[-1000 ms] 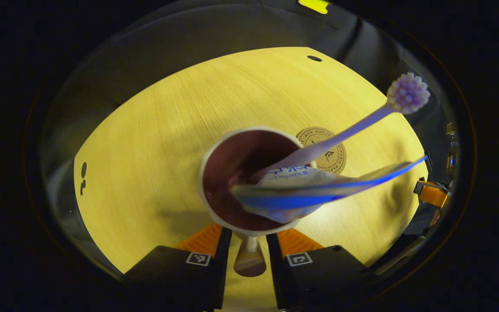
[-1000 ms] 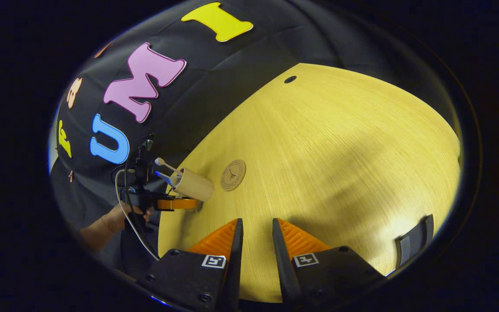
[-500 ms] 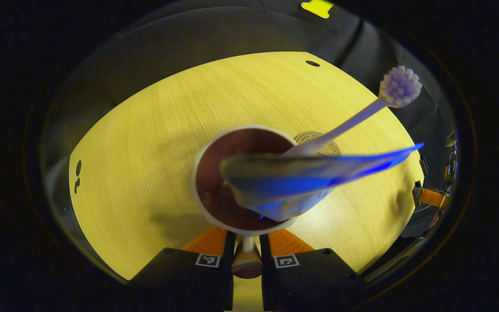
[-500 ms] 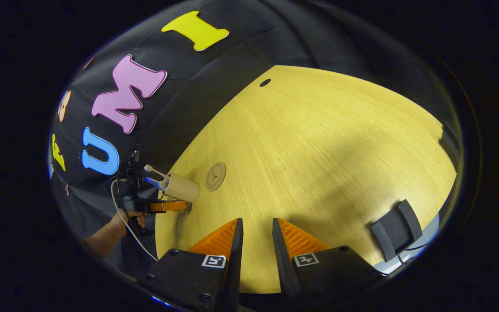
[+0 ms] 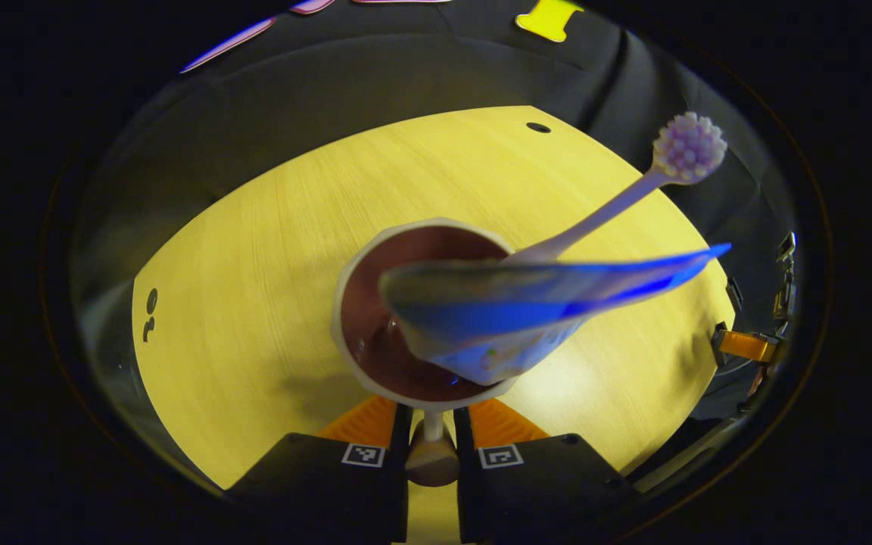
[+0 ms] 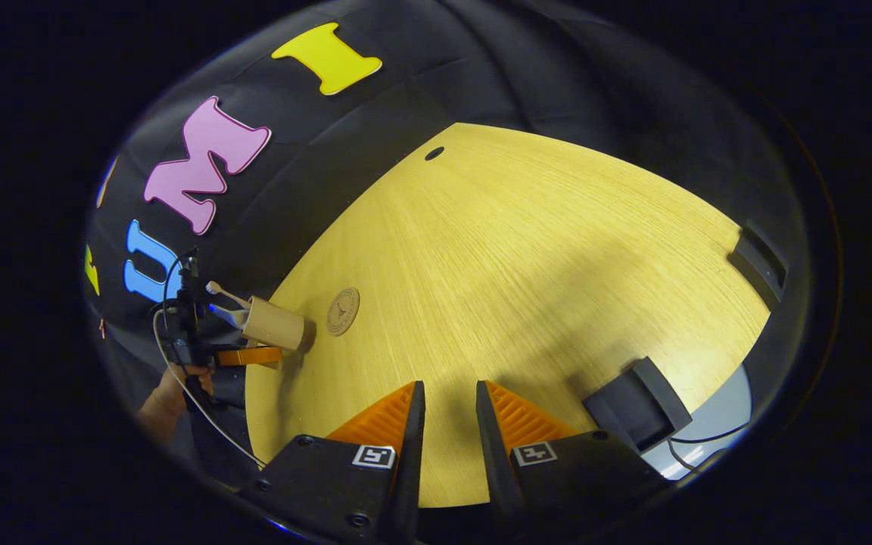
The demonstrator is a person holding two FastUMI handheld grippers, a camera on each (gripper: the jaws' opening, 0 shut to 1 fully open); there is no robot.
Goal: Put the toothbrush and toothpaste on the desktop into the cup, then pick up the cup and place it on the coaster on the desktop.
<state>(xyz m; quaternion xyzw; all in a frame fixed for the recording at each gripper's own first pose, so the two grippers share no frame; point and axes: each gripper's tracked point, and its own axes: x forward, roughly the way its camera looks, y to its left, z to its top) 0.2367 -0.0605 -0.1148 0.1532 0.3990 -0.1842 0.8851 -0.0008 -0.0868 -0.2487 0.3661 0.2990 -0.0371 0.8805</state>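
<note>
The left gripper view looks steeply down, close over the cup point(image 5: 413, 310). The right gripper view faces across the counter point(image 6: 557, 265) from farther off. Both share the counter and cup.

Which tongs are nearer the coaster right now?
Left. The left tongs hold the cup by its handle just beside the coaster; the right tongs hover farther back over the desktop.

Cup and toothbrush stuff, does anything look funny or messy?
Nothing is spilled or broken. The toothbrush and toothpaste stick out of the cup at a slant, and the left gripper holds the cup by its handle. It is not yet on the coaster.
</note>
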